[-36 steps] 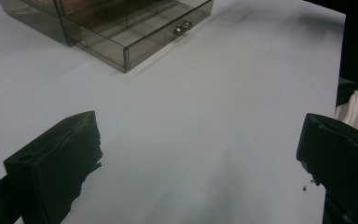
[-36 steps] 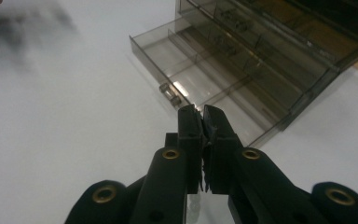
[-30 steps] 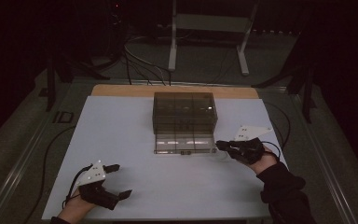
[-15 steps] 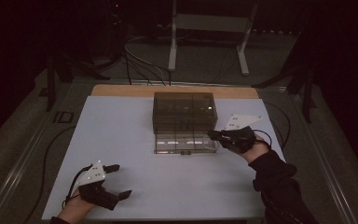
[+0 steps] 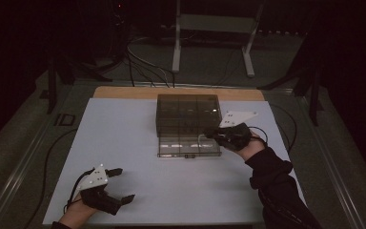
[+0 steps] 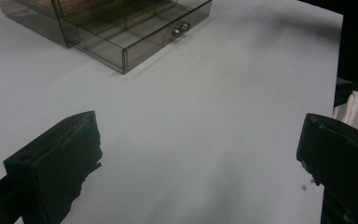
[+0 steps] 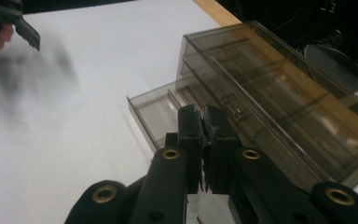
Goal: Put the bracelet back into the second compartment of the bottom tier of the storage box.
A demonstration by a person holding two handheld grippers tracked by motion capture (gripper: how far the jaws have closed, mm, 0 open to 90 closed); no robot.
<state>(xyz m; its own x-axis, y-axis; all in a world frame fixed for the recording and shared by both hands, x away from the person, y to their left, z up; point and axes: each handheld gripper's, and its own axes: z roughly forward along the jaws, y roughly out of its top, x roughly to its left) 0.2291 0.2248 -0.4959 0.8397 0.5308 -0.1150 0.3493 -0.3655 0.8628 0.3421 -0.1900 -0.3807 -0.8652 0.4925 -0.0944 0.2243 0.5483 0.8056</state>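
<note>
High view: right gripper [image 5: 215, 135] is matte black with a grey three-cornered plate on top, held in a gloved hand [image 5: 245, 141] with a dark sleeve angling in from bottom right; its tips sit at the right end of the drawer unit's pulled-out bottom drawer [image 5: 188, 146]. Right gripper view shows the two black jaws pressed together, rough torn padding on the inner faces, brass rivets on the arms, nothing visibly between them; whether they touch the drawer cannot be told. Left gripper [image 5: 119, 184] sits near the table's front-left corner, same black body and grey plate, cable looping behind, held low over the surface; its jaws are spread wide with bare white tabletop between them in the left gripper view, padding looks frayed. Drawer unit [image 5: 188, 113] is smoky translucent plastic, box-shaped, stacked shallow drawers with inner dividers, standing at the far centre of the table [image 5: 124, 143]; the bottom drawer is slid out toward the person, small metal knob [image 6: 180, 29] on its front. Table surface is smooth matte white, with a wooden strip [image 5: 124, 92] along the far edge.
</note>
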